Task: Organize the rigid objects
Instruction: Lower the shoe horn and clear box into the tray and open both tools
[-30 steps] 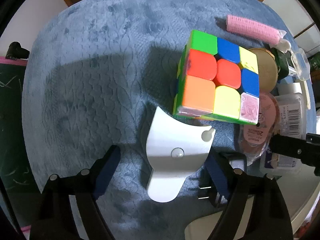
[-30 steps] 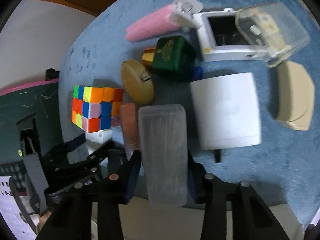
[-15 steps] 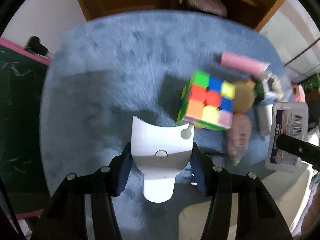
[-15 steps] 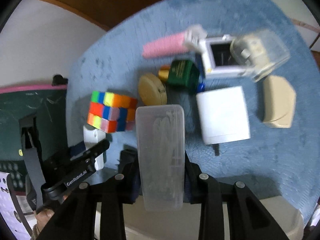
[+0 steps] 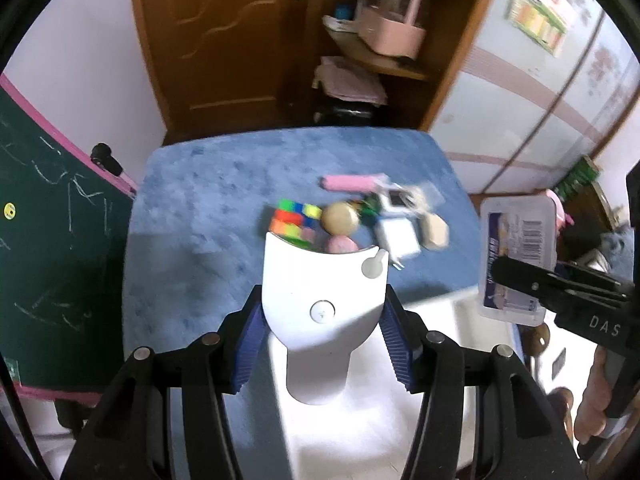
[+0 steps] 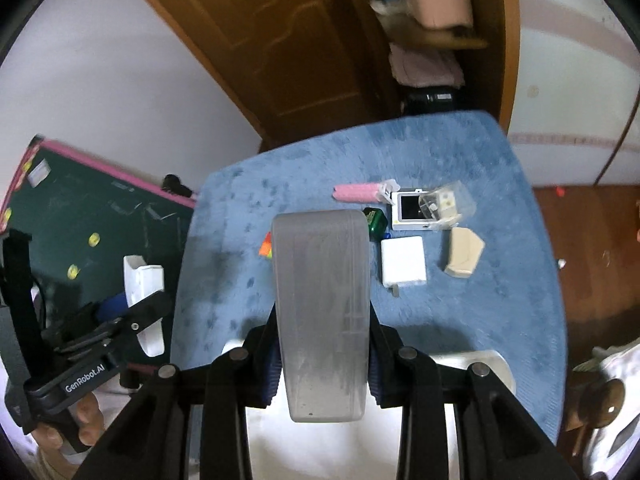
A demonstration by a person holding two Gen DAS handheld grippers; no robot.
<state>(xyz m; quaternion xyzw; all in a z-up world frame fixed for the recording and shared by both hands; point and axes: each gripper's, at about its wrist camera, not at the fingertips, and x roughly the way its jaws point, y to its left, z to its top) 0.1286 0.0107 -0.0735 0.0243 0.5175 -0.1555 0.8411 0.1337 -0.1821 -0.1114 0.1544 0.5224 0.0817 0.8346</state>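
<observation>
While both grippers hang above the near edge of the blue-carpeted table (image 6: 500, 288), each has something clamped between its fingers. The left gripper (image 5: 324, 336) grips a white plastic piece (image 5: 320, 300) with a curved notched top edge and a round button on its face; it fills the lower centre of the left wrist view and shows again at the left edge of the right wrist view (image 6: 142, 280). The right gripper (image 6: 322, 356) is clenched on a frosted translucent plastic case (image 6: 320, 312) standing lengthwise up the centre of its own view; in the left wrist view the same case appears at the right edge (image 5: 518, 256), barcode label facing the camera.

On the table, in the middle of both views, lies a cluster of objects. A Rubik's cube (image 5: 296, 224) sits at the cluster's left, just beside a round tan disc (image 5: 340, 218) and a pink rounded item (image 5: 342, 245). A pink roller (image 6: 358, 192) lies at the top of the group, next to a small white box with a clear hinged lid (image 6: 416, 208). Below these are a green bottle (image 6: 376, 220), a white square charger (image 6: 403, 262) and a beige wedge-shaped block (image 6: 464, 254). A green chalkboard with a pink frame (image 5: 48, 216) stands at the left, and a wooden door (image 5: 224, 40) fills the upper background.
</observation>
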